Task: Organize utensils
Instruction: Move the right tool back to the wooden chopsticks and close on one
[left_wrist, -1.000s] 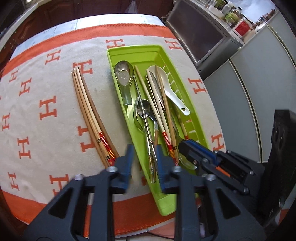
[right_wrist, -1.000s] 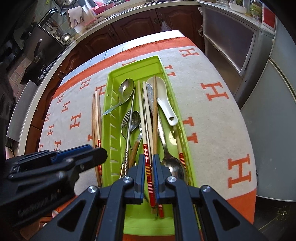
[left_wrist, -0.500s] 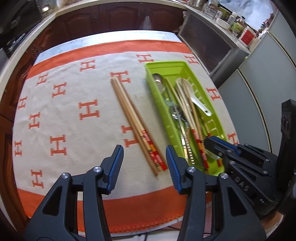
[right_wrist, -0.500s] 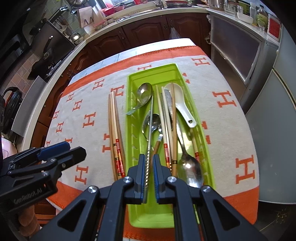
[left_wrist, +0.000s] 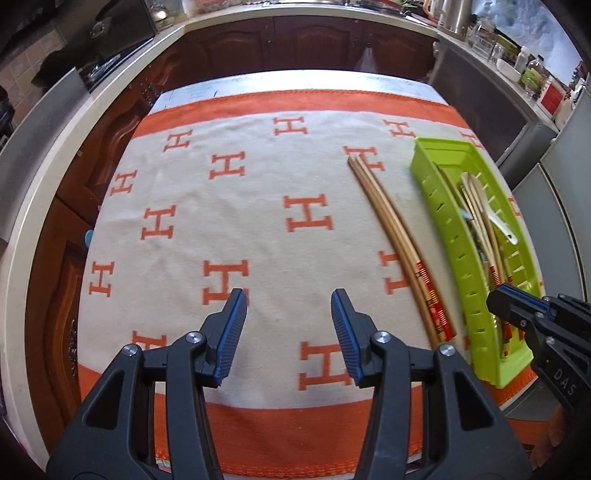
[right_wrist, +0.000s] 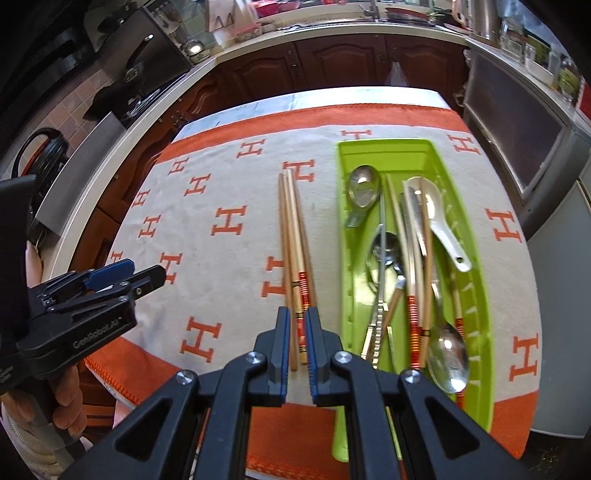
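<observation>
- Cream cloth (left_wrist: 229, 221) with orange border and orange H marks, spread over the table; all utensils on it.
- Green tray (right_wrist: 343, 258), long and slotted, on the right part of the cloth, lengthwise away from the cameras. Seen in the left wrist view (left_wrist: 454, 251) at the far right, side wall towards the lens.
- Left gripper (left_wrist: 288, 326): jaws released, spread wide, nothing between them. Hovering over bare cloth, well apart from the tray and left of the loose chopsticks. Visible from the right wrist view (right_wrist: 144, 271) at the lower left, handle held by a hand (right_wrist: 68, 402).
- Right gripper (right_wrist: 295, 332): jaws drawn close, only a narrow slit between the blue pads. Banded ends of the loose chopsticks visible through the slit; contact with them not determinable, so grasp cannot be told. In the left wrist view (left_wrist: 496, 299) tip appears over the near end of the tray.
- Loose chopsticks (right_wrist: 291, 236): wooden bundle with red-banded ends, flat on the cloth just left of the tray, roughly parallel to it, not touching it. Same bundle in the left wrist view (left_wrist: 391, 225).
- Tray contents, mixed and overlapping:
  - banded chopsticks (right_wrist: 412, 295), lengthwise near the middle;
  - metal chopsticks (right_wrist: 380, 280), crossing a smaller spoon head;
  - large steel spoon (right_wrist: 448, 354), bowl at the near right end;
  - white ceramic spoon (right_wrist: 439, 218), along the right side;
  - short steel spoon (right_wrist: 364, 184), bowl at the far left corner.
</observation>
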